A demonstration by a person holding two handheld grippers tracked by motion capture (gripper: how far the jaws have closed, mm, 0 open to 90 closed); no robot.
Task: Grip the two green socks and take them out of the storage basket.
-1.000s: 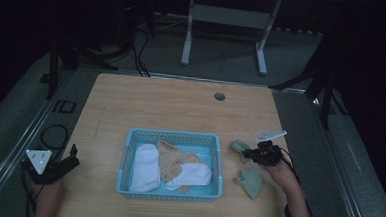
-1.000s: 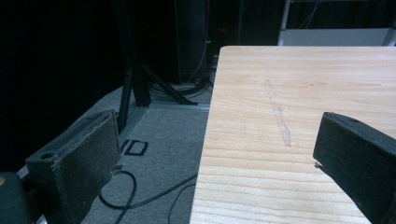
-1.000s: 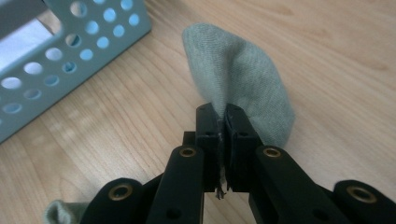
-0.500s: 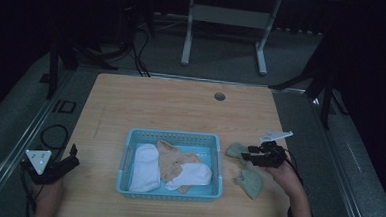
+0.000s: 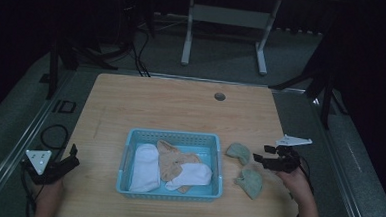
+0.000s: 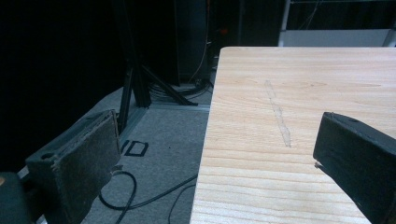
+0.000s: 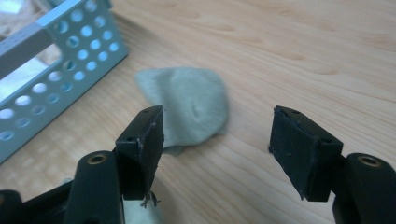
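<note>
A light blue perforated basket sits near the table's front edge and holds two white socks and a tan sock. To its right a grey-green sock lies flat on the wood, with a second grey-green sock nearer the front. My right gripper hovers just right of them; its jaws have just been opening and nothing is between them. In the right gripper view the grey-green sock lies beyond the fingertips, beside the basket's wall. My left gripper rests open at the table's left edge.
The wooden table has a round cable hole at the back. Off its left edge, cables lie on the grey floor by a black stand. A white frame stands behind the table.
My right gripper has opened its jaws, let go of the grey-green sock and drawn back to the right and slightly up. The left gripper has not moved.
</note>
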